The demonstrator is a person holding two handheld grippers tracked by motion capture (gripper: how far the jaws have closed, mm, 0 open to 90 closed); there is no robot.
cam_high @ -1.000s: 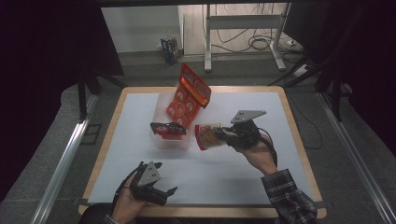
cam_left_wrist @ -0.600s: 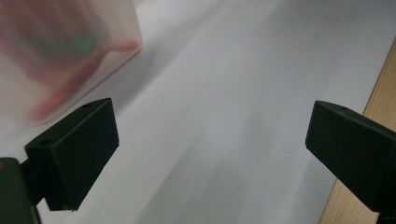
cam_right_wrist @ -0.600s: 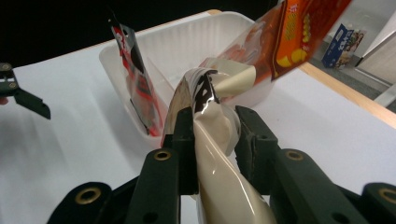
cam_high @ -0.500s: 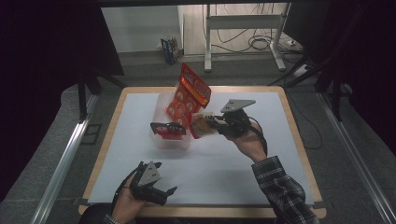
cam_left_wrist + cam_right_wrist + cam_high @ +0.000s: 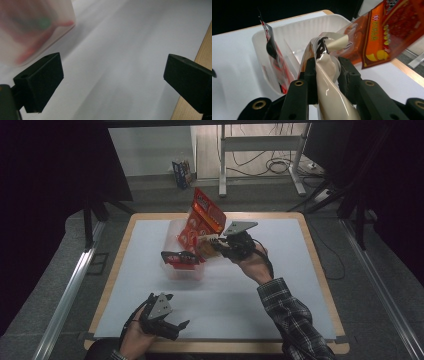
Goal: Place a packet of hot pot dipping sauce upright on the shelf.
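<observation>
- White and shiny, a snack packet (image 5: 329, 75) sits squeezed between the black jaws of the right gripper (image 5: 325, 67); the jaws press on it from both sides, so the packet is held tight.
- From the high view, the right gripper (image 5: 216, 245) holds that packet (image 5: 205, 246) just over the right edge of a see-through plastic bin (image 5: 182, 270); a hand (image 5: 255, 265) in a checked sleeve (image 5: 292, 320) carries the gripper.
- An orange snack bag (image 5: 206, 215) stands tilted out of the bin at the back; in the right gripper view it (image 5: 387, 32) leans just beside the held packet.
- A red and black packet (image 5: 180, 257) stands upright near the front of the bin; the right gripper view shows it (image 5: 274, 60) inside, against the bin's left wall (image 5: 259, 45).
- The left gripper (image 5: 170, 322) rests low at the near edge of the table (image 5: 320, 270), well apart from the bin; its jaws stand wide apart with nothing between them.
- In the left gripper view, the white table sheet (image 5: 120, 62) lies between the two jaws; a blurry corner of the bin (image 5: 37, 27) shows at the top left; a strip of the wooden table edge (image 5: 202, 50) shows at the right.
</observation>
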